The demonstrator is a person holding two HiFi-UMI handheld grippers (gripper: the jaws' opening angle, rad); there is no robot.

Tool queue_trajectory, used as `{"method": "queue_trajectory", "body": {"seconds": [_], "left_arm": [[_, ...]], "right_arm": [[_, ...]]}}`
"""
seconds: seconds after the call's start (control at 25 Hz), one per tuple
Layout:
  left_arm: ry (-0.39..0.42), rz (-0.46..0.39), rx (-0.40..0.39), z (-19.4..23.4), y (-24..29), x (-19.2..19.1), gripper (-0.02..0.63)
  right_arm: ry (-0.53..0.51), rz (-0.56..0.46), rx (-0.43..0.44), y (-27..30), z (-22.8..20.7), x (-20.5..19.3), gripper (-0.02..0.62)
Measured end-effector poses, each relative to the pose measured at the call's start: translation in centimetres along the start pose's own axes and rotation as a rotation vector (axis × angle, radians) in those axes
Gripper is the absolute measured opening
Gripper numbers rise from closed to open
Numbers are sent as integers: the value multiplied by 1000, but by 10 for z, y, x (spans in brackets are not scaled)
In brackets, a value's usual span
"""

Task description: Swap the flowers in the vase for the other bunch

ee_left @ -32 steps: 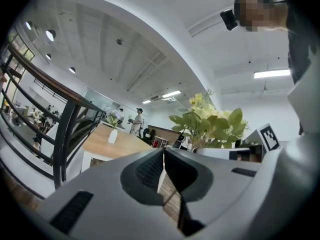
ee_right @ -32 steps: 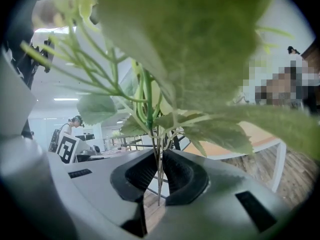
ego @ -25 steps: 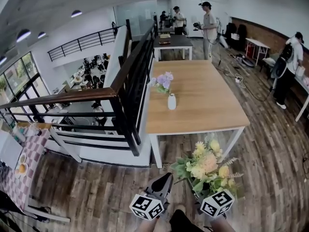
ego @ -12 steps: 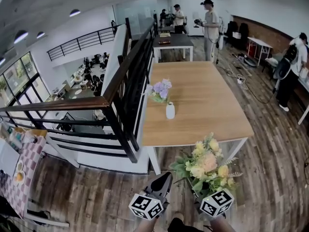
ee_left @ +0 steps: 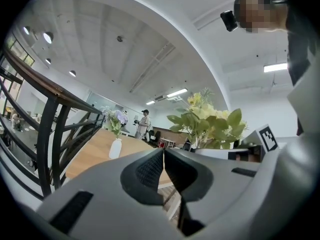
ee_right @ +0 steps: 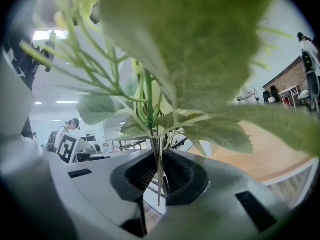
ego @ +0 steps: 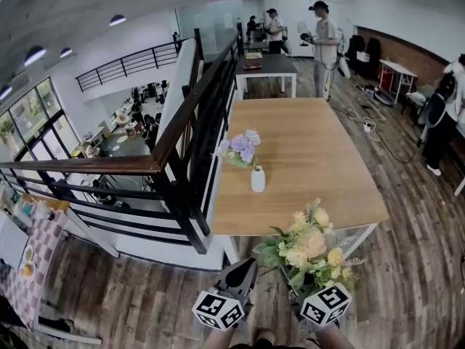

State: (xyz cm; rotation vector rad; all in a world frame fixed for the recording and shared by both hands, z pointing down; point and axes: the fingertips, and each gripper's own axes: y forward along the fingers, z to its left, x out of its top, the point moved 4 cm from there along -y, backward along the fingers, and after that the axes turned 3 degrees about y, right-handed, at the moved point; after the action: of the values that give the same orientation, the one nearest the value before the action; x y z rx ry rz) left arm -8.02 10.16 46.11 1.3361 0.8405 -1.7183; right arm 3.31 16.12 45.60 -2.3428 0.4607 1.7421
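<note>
A small white vase [ego: 258, 179] with purple flowers [ego: 242, 147] stands near the left edge of the wooden table [ego: 320, 166]. My right gripper [ee_right: 159, 171] is shut on the stems of a yellow and cream bunch [ego: 309, 246], held upright just short of the table's near edge. The blooms hide its jaws in the head view. My left gripper [ego: 245, 271] is to the left of the bunch, shut and holding nothing. In the left gripper view the vase [ee_left: 115, 148] is ahead on the left and the yellow bunch [ee_left: 207, 121] on the right.
A black railing with a wooden handrail [ego: 174, 129] runs along the table's left side, with a drop to a lower floor beyond it. A dark table [ego: 265, 64] and standing people [ego: 325, 38] are at the far end. Cables [ego: 367, 126] lie on the floor to the right.
The table and vase have come nearer in the head view. Both grippers have kept their place in the picture, the right one still shut on the yellow bunch.
</note>
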Motion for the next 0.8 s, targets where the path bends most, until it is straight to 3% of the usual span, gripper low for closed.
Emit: {"method": "queue_trajectory", "body": {"seconds": [0.8], "left_arm": [[-12, -5, -42, 47, 93, 8, 15]], "right_arm": [[-16, -5, -28, 56, -72, 29, 54]]}}
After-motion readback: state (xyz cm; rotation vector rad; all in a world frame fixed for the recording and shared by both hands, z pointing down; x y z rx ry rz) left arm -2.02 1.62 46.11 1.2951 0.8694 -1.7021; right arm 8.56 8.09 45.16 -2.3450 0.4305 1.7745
